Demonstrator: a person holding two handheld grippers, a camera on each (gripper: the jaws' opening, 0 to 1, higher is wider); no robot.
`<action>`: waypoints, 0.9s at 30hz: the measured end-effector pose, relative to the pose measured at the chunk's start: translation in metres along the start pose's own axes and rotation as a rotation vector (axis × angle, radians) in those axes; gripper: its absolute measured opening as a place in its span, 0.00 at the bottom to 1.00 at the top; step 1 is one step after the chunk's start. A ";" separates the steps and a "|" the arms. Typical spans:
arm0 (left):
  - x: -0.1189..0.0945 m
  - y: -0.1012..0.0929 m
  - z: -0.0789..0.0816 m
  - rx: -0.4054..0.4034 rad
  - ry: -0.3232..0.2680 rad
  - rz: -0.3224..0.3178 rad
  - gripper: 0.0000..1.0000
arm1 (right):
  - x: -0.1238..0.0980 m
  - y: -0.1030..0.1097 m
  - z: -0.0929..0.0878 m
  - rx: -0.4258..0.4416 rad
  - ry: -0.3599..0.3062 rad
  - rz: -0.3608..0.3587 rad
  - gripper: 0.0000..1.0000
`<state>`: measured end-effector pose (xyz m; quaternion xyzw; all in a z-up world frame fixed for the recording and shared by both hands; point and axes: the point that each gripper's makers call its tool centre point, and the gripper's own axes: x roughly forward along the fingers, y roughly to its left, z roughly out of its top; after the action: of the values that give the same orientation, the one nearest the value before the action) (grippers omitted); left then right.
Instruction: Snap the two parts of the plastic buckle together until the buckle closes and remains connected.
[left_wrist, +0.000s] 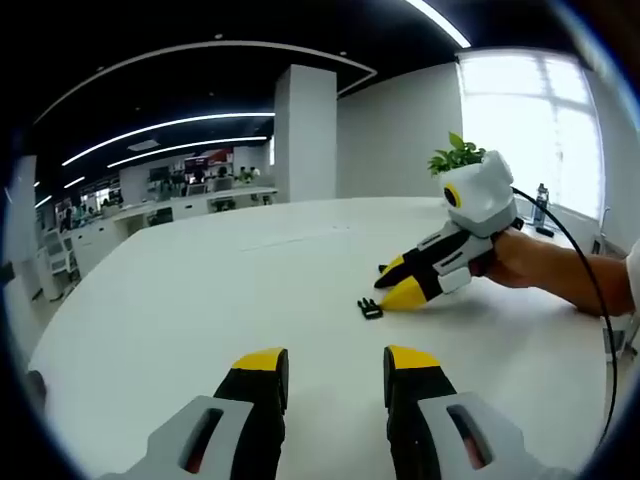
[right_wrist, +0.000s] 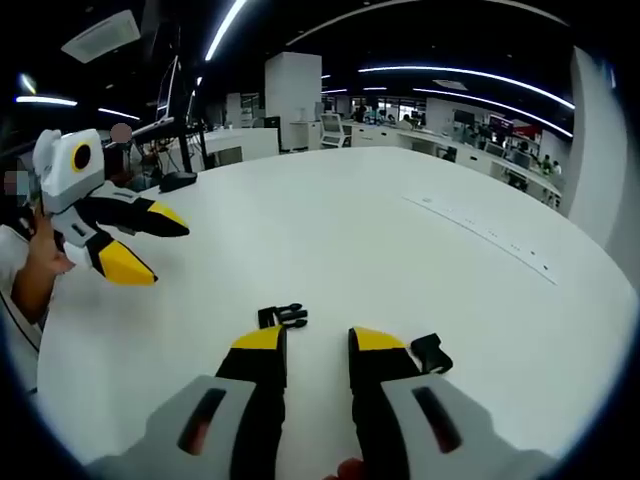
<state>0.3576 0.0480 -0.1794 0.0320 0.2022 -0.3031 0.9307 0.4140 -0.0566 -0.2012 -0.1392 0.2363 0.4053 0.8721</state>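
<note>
In the left gripper view we see our left gripper (left_wrist: 335, 375) rising from the bottom centre of the frame, its two yellow-tipped jaws parted with bare white table (left_wrist: 200, 290) showing between them; it holds nothing. Right of centre in the same view, the right gripper (left_wrist: 398, 282) reaches in from the right edge, held by a hand (left_wrist: 515, 258), with its yellow tips lowered to the table. One black buckle part (left_wrist: 370, 309) lies on the table just beside the lower tip, at its left; we cannot tell whether they touch. A green plant (left_wrist: 457, 155) stands behind that gripper in the upper right. In the right gripper view the right gripper (right_wrist: 318, 345) occupies the bottom centre, its jaws apart with a strip of table (right_wrist: 380, 250) visible between them, gripping nothing. The pronged buckle part (right_wrist: 282, 317) lies on the table just above the left jaw tip, near the centre of the frame. The second buckle part (right_wrist: 431, 353) lies just right of the right jaw tip, lower right of centre. The two parts are apart, with the jaw tips between them, and are not joined. At the left edge of this view the left gripper (right_wrist: 160, 248) hovers above the table with its jaws spread.
</note>
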 end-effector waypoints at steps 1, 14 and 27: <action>0.002 -0.001 0.001 0.003 0.004 -0.003 0.38 | 0.000 0.000 0.000 -0.002 -0.003 -0.002 0.25; 0.020 -0.015 0.007 0.018 0.027 -0.019 0.38 | -0.012 -0.021 -0.001 0.010 -0.025 -0.018 0.25; 0.041 -0.024 0.003 0.022 0.059 -0.024 0.38 | -0.022 -0.046 -0.003 0.023 -0.047 -0.053 0.25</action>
<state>0.3747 0.0053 -0.1915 0.0490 0.2266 -0.3154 0.9202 0.4362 -0.1011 -0.1899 -0.1259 0.2165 0.3827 0.8893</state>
